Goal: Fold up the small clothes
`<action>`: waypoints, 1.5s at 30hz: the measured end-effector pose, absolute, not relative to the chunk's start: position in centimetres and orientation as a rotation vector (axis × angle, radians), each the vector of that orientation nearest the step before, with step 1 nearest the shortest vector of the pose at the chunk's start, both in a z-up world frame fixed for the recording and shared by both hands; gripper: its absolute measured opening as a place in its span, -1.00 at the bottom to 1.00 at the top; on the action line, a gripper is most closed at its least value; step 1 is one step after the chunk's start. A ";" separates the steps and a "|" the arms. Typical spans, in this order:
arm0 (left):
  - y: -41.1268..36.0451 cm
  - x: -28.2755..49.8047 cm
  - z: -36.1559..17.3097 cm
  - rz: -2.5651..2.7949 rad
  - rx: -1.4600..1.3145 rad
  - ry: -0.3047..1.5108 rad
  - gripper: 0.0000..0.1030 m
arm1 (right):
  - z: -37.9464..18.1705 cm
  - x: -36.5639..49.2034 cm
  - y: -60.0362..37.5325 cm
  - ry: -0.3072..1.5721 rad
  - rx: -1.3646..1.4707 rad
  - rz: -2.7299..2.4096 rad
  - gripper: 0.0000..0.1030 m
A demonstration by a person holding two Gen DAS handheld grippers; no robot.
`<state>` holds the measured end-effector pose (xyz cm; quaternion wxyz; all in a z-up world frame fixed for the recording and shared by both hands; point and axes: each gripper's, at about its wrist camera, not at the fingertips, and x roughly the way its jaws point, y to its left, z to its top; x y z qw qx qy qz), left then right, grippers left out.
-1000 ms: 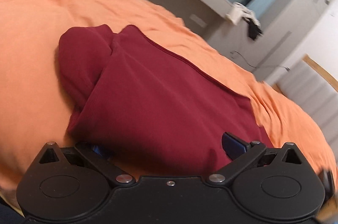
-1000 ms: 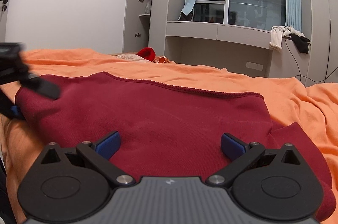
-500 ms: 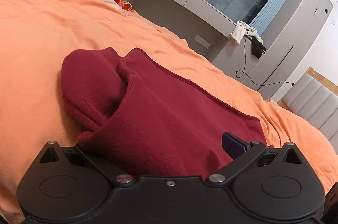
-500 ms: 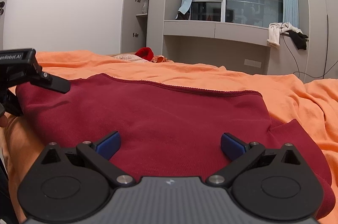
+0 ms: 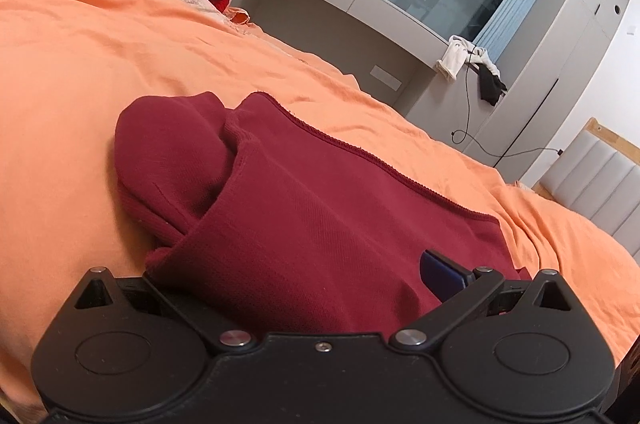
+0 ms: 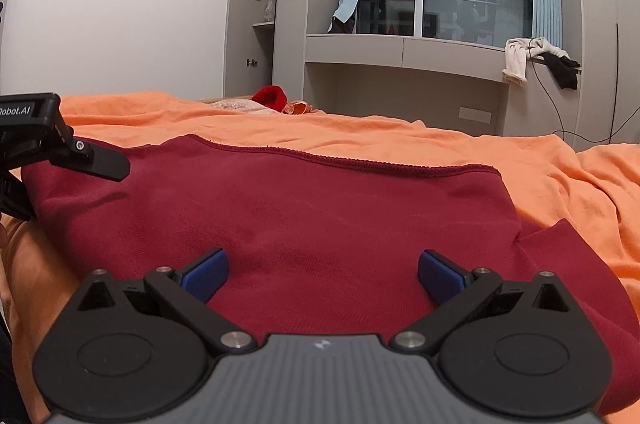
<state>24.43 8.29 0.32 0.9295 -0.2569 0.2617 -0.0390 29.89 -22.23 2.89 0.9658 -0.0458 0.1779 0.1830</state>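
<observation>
One dark red garment (image 6: pixel 320 216) lies spread on the orange bedspread (image 6: pixel 440 140), its near edge at the bed's near side; a stitched hem runs across its far side. In the left wrist view one bunched sleeve (image 5: pixel 168 152) pokes out at its left end, tucked partly under the folded body. Further off, at the bed's far edge, sit one bright red item (image 6: pixel 274 96) and a pale patterned cloth beside it. Beyond the bed, white and black clothes (image 6: pixel 536 60) hang off a grey ledge under the window, with a cable trailing down. The right gripper (image 6: pixel 322 274) hovers over the garment's near edge, both blue pads wide apart and holding nothing. The left gripper (image 5: pixel 304 276) is spread too, one pad showing, the other hidden under the cloth draped across it
</observation>
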 end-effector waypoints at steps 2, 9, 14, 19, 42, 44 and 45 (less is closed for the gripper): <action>8.6 24.3 0.2 -0.078 -0.541 0.528 0.99 | 2.8 29.8 -22.3 0.355 -0.092 0.369 0.99; 8.9 24.3 0.3 -0.074 -0.550 0.521 0.99 | 2.7 29.7 -22.3 0.348 -0.087 0.370 0.99; 9.1 24.2 0.2 -0.074 -0.544 0.522 0.99 | 2.7 29.7 -22.5 0.345 -0.086 0.370 0.99; 8.9 24.2 0.2 -0.072 -0.537 0.523 0.99 | 2.9 29.6 -22.6 0.350 -0.096 0.377 0.99; 9.0 24.0 0.0 -0.002 -0.541 0.453 0.79 | 3.0 29.7 -21.0 0.352 -0.095 0.372 0.99; 9.0 24.1 0.0 0.035 -0.513 0.453 0.59 | 3.4 29.9 -21.2 0.375 -0.101 0.388 0.99; 8.9 24.2 0.0 0.054 -0.506 0.456 0.47 | 3.6 29.9 -21.4 0.386 -0.102 0.398 0.99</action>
